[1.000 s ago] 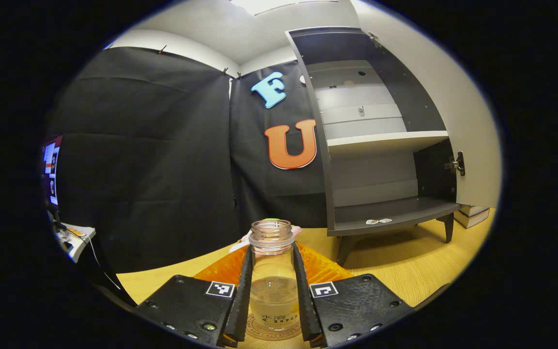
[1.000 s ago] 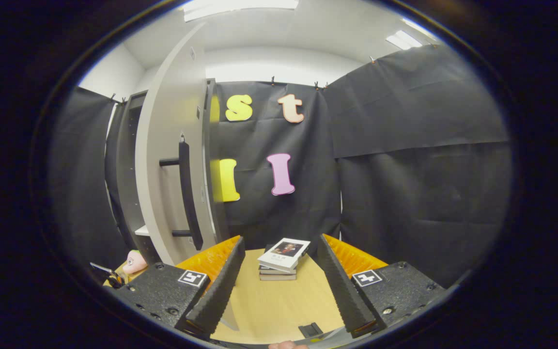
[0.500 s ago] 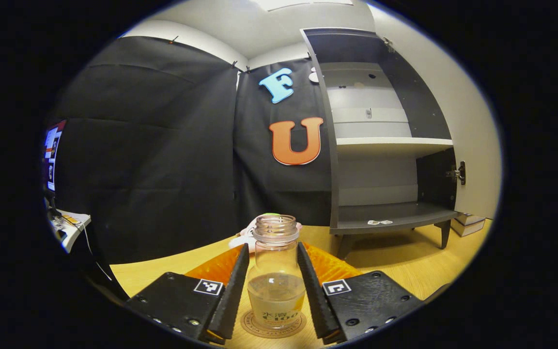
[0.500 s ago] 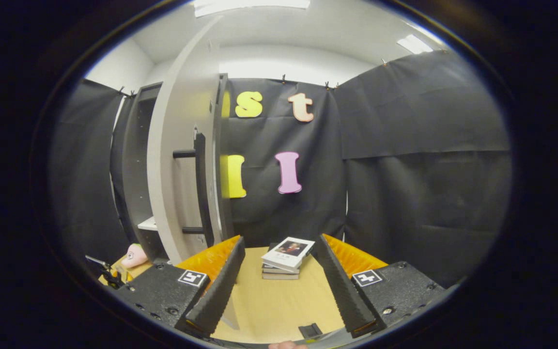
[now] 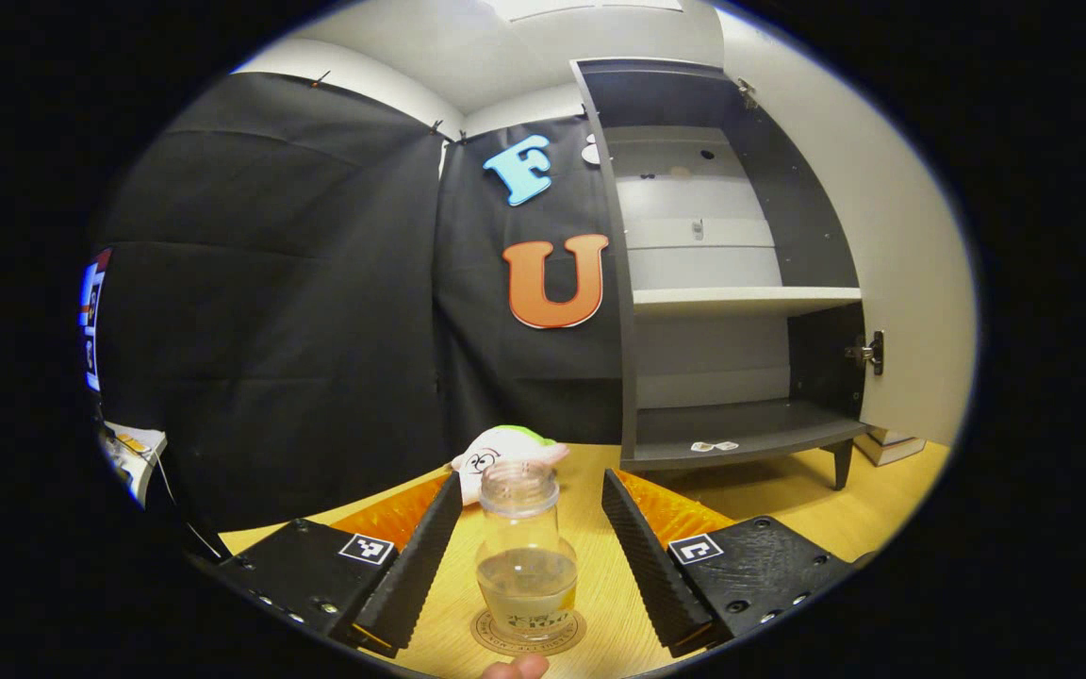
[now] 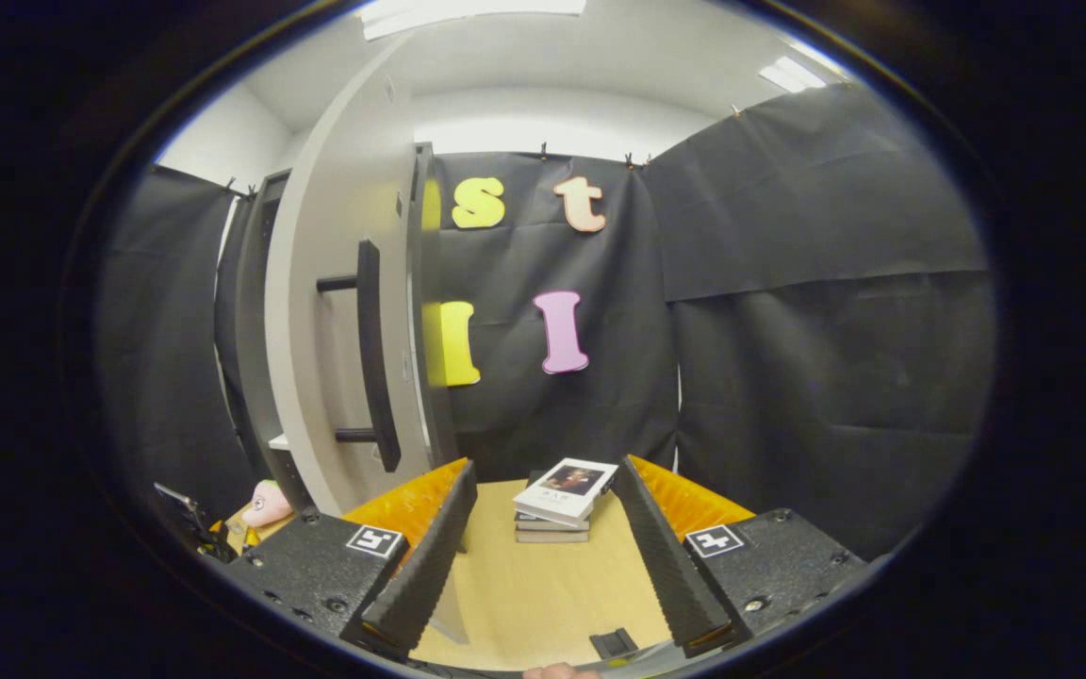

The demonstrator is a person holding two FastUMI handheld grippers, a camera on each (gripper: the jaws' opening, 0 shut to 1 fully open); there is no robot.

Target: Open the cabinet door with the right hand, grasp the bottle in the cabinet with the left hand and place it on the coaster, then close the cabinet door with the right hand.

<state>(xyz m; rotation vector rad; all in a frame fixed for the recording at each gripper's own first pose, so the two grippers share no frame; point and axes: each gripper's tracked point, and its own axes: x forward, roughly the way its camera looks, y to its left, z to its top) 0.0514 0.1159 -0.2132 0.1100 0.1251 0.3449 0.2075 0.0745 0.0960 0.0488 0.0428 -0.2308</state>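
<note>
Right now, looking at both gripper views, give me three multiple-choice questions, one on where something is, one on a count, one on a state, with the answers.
1. Where does the bottle stand?
A. on the coaster on the table
B. on the cabinet's lower shelf
C. on the stack of books

2. How many books are in the stack in the right gripper view?
A. one
B. three
C. six

3. What state are the left tongs in?
A. shut on the bottle
C. shut on nothing
B. open, with the bottle between the fingers untouched

Answers:
1 A: the bottle's base sits inside the round coaster on the wooden table.
2 B: three books lie piled, the top one askew.
3 B: table shows on both sides between bottle and fingers.
</note>
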